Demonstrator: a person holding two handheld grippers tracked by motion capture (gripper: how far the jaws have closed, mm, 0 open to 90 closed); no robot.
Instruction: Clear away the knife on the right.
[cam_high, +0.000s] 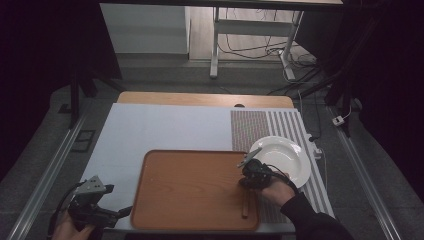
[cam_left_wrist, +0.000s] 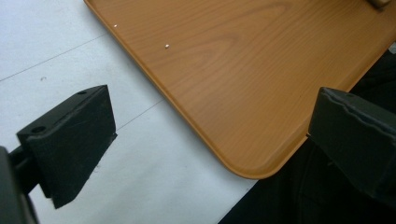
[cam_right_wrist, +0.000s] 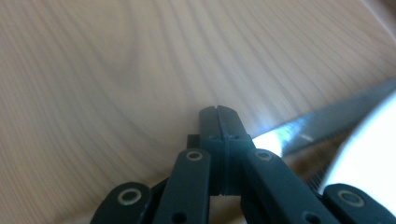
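Observation:
A wooden tray (cam_high: 190, 190) lies on the white table top. At its right edge lies a knife, its brown handle (cam_high: 245, 205) on the tray and its blade (cam_high: 250, 157) pointing at a white plate (cam_high: 300, 175). My right gripper (cam_high: 244, 181) hovers over the knife's middle. In the right gripper view its jaws (cam_right_wrist: 218, 112) are pressed together, and the blade (cam_right_wrist: 308, 128) runs out to the right from behind their tips. I cannot tell whether they touch. My left gripper (cam_high: 120, 212) rests by the tray's near left corner, open (cam_left_wrist: 212, 140), with nothing held.
The plate sits on a striped placemat (cam_high: 260, 125) at the table's right side. Beyond the tray the white top (cam_high: 165, 130) runs back to a wooden strip. The table's near edge lies just behind both hands.

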